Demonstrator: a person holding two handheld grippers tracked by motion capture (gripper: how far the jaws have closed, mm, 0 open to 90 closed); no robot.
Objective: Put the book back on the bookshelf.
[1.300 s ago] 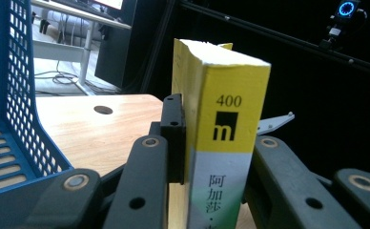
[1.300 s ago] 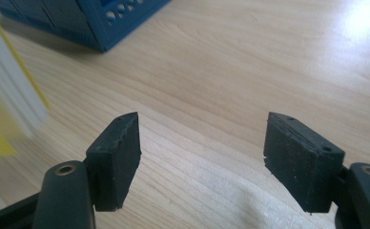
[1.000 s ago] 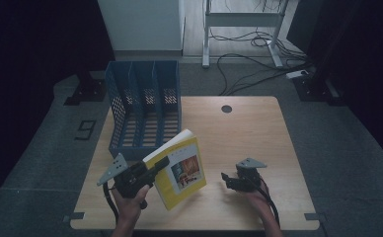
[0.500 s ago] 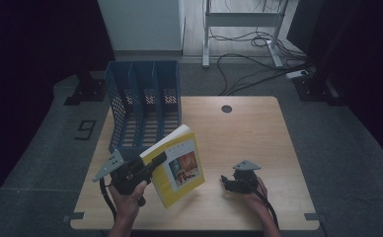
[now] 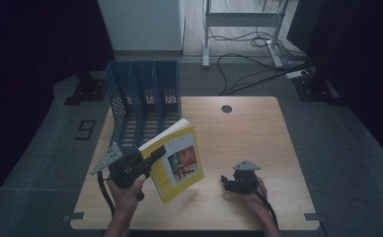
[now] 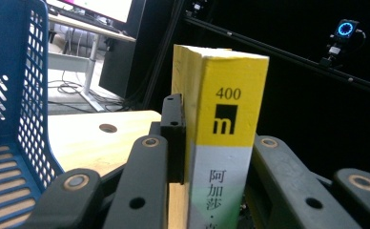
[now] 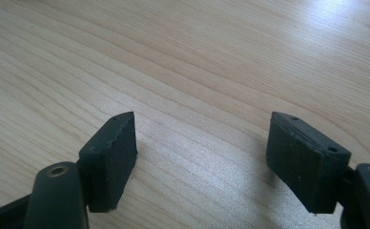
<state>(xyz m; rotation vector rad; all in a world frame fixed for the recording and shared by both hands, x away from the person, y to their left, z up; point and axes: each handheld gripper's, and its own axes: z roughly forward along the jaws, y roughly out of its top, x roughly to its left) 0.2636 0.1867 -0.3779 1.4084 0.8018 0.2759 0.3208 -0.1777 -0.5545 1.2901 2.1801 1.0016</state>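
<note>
Honestly, your left gripper (image 5: 152, 154) has the yellow book (image 5: 178, 159) clamped by its spine, held up just in front of the blue file rack (image 5: 145, 96). Square it with a slot before lowering; the right gripper (image 5: 225, 179) rests released on the table (image 5: 248, 128).

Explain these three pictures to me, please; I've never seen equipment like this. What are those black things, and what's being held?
A person holds hand-worked tongs, one pair per hand. One camera looks down from above; two ride on the tongs themselves. On the wooden table stands a blue file rack. The left tongs are clamped on a yellow book; their camera shows its spine between the pads. The right tongs rest near the tabletop, open and holding nothing; their pads have just been spreading wider over bare wood.
</note>
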